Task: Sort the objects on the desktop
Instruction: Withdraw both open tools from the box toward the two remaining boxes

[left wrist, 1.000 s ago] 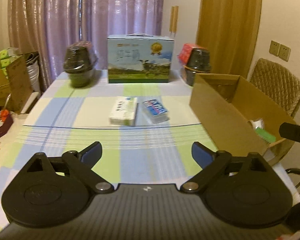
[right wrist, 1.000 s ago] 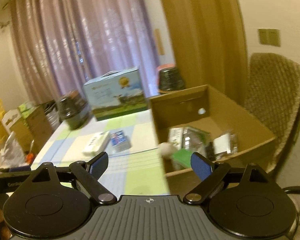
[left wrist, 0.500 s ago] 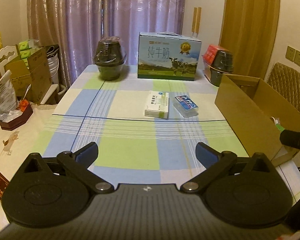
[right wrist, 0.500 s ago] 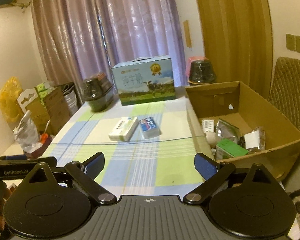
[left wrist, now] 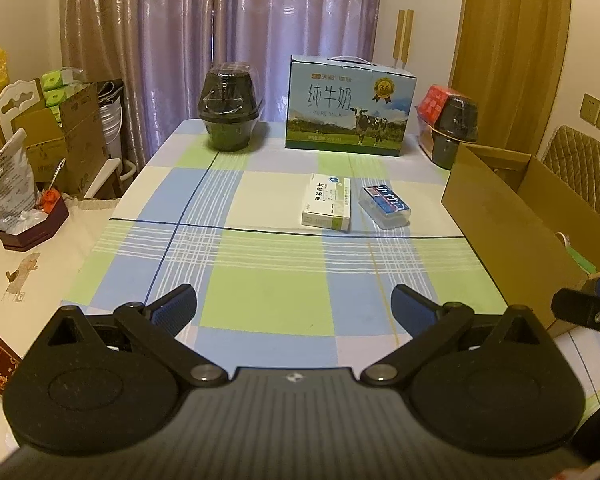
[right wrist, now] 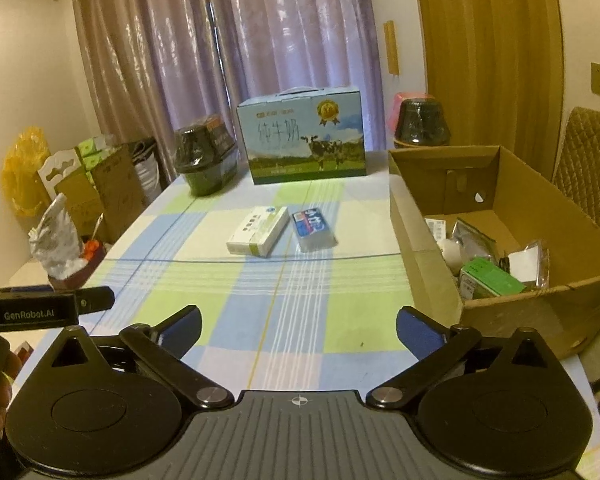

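**2 items awaiting pickup, both grippers empty**

Left gripper [left wrist: 294, 306] and right gripper [right wrist: 298, 326] are hovering with fingers spread wide. White box [left wrist: 327, 201] and blue pack [left wrist: 385, 205] are lying mid-table, long axes running roughly away from the cameras. Advise closing across the narrow width, then transferring to the cardboard box [right wrist: 428, 280].

Looking into a lived-in home dining room: checked tablecloth [left wrist: 260, 308] spreading just ahead, purple curtains [left wrist: 220, 32] hanging far ahead, quilted chair [right wrist: 592, 152] standing off right, stacked cartons [left wrist: 72, 132] crowding the floor off left.
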